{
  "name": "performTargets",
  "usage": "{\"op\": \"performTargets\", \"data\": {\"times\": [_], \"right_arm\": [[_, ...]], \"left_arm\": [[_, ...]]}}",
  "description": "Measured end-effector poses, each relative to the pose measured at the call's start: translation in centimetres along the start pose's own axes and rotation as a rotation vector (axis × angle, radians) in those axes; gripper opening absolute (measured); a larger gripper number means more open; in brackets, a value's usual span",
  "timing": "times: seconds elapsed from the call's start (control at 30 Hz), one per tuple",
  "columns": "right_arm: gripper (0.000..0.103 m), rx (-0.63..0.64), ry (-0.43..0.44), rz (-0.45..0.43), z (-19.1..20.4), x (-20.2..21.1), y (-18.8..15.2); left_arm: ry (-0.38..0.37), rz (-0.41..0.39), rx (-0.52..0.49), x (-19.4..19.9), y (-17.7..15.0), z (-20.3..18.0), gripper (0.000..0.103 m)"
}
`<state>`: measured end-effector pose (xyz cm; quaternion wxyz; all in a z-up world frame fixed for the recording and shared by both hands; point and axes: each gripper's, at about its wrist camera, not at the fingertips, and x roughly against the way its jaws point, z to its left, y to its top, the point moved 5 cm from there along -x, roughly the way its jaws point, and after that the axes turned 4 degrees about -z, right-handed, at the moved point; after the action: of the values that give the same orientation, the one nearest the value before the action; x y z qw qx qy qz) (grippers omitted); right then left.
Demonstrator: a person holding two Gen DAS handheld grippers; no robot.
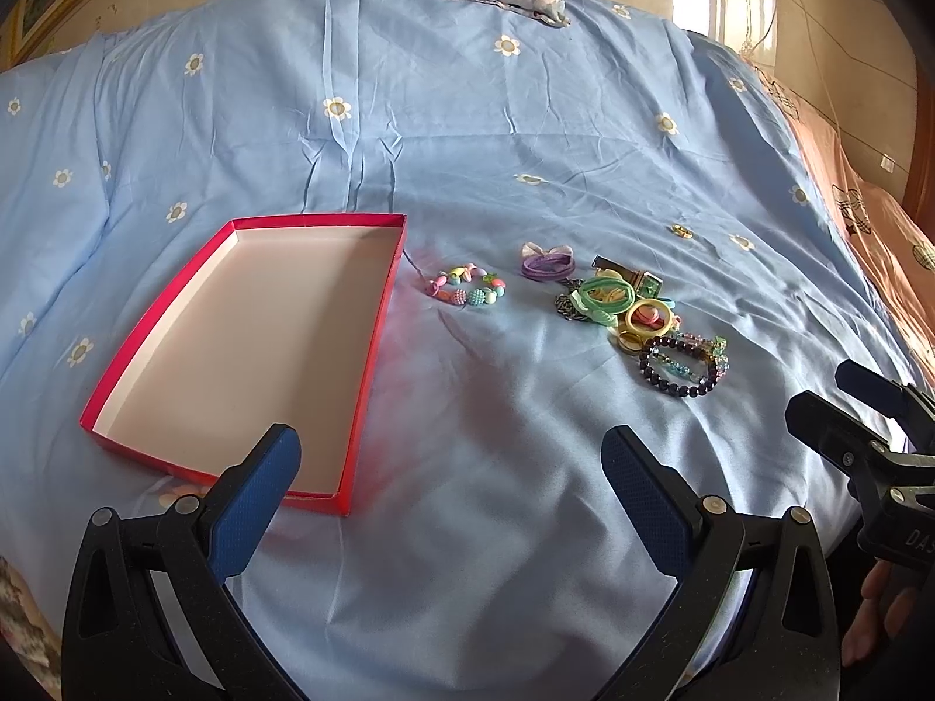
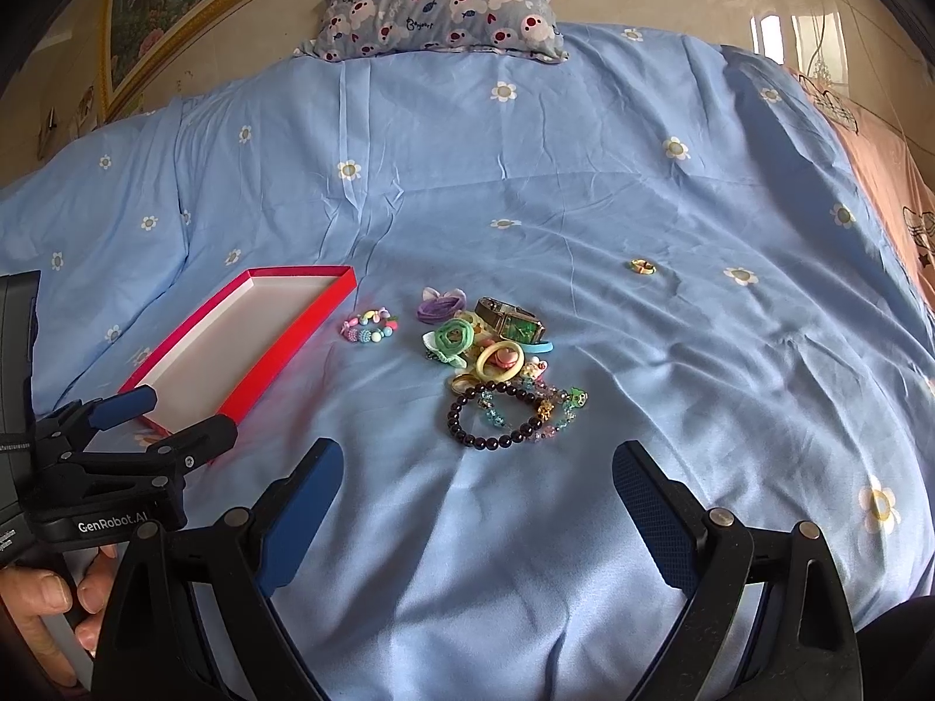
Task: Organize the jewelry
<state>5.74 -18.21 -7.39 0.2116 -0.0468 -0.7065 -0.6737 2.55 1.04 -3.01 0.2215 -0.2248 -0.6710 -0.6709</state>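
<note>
The jewelry pile [image 2: 497, 362] is heaped on the bed [image 2: 584, 187], right of the red box [image 2: 292, 330]. It is found straight ahead of the right hand-held gripper [image 2: 476, 496], judged nearer; the left hand-held gripper [image 1: 450, 467] fronts the box. Both are spread, empty.

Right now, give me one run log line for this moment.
left gripper open | right gripper open | shallow red cardboard box empty | jewelry pile on blue floral bedsheet
</note>
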Motion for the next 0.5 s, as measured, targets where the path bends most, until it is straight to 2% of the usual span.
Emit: {"op": "performTargets", "data": {"times": [0.5], "right_arm": [[0.095, -0.032, 0.016, 0.033, -0.8, -0.8, 0.2]], "left_arm": [[-0.005, 0.032, -0.014, -1.6, 0.5, 0.3, 0.103]]}}
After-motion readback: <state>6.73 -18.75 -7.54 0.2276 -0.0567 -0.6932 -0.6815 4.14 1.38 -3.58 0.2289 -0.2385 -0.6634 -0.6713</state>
